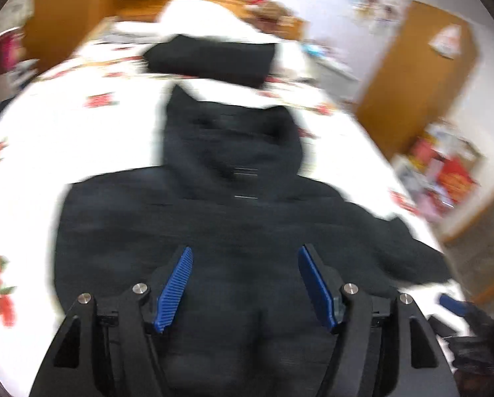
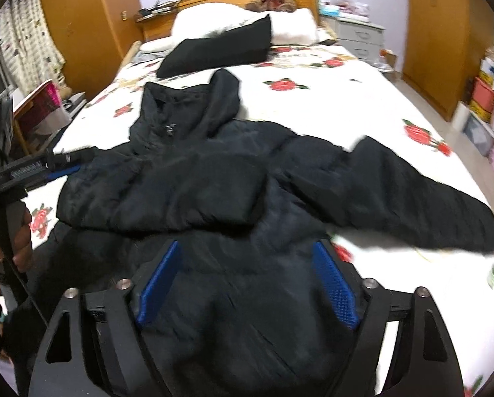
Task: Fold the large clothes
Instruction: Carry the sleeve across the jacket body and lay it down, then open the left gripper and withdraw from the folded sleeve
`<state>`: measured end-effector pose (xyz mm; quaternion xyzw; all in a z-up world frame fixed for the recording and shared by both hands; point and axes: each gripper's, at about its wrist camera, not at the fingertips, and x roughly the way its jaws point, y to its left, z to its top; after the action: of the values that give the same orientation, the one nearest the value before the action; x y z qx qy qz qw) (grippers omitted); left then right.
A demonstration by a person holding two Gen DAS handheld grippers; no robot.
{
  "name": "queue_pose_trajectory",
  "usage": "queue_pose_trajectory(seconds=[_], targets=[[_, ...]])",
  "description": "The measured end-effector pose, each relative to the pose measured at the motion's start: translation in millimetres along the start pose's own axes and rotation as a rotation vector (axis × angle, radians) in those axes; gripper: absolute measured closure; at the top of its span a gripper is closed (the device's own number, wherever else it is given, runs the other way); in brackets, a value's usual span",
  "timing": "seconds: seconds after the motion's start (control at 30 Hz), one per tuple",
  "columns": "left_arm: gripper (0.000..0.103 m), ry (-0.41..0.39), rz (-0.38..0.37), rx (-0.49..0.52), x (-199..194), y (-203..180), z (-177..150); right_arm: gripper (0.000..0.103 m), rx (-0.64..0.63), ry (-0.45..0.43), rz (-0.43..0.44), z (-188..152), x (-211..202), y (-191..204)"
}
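A black hooded jacket (image 2: 214, 178) is shown spread on a bed (image 2: 363, 106) with a rose-printed sheet, filling the centre and lower half of both views. One sleeve (image 2: 167, 195) is seen laid across the chest at centre left of the right wrist view; the other sleeve (image 2: 412, 195) is stretched out toward the right edge. The hood (image 2: 214, 106) is directed to the upper centre, where a second dark folded garment (image 2: 220, 49) is seen against the pillows (image 2: 286, 26).

The left gripper (image 1: 245, 281) is shown with fingers wide and nothing between them, above the jacket body; the right gripper (image 2: 247, 284) is likewise spread and empty.

Risks, as judged: the padded fabric is thick and slippery, so a shallow pinch may take only the outer layer and slip. The folded sleeve may be dragged loose if the body is lifted unevenly. The left view is blurred, so contact with the cloth cannot be told there.
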<state>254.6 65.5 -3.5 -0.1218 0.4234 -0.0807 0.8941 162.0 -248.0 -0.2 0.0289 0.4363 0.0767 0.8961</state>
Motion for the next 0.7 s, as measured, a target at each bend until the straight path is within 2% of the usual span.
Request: queue_pose_trajectory(seconds=[0.1, 0.13, 0.23, 0.37, 0.5, 0.57, 0.7], targets=[[0.036, 0.012, 0.133, -0.067, 9, 49, 1, 0.044, -0.042, 0.019, 0.004, 17, 32, 15], [0.036, 0.029, 0.164, -0.091, 14, 62, -1, 0.045, -0.048, 0.026, 0.009, 20, 41, 17], [0.036, 0.075, 0.18, -0.127, 35, 86, -12, 0.046, -0.065, 0.083, -0.002, 28, 80, 26], [0.034, 0.09, 0.193, -0.08, 47, 78, -26, 0.048, -0.057, 0.189, -0.023, 17, 125, 21], [0.026, 0.102, 0.211, -0.042, 57, 67, -30, 0.048, -0.039, 0.191, -0.015, 12, 129, 14], [0.026, 0.12, 0.227, -0.035, 64, 69, -23, 0.048, -0.043, 0.197, -0.022, 14, 125, 15], [0.026, 0.116, 0.217, -0.011, 49, 57, -17, 0.048, -0.03, 0.155, -0.027, 15, 92, 10]])
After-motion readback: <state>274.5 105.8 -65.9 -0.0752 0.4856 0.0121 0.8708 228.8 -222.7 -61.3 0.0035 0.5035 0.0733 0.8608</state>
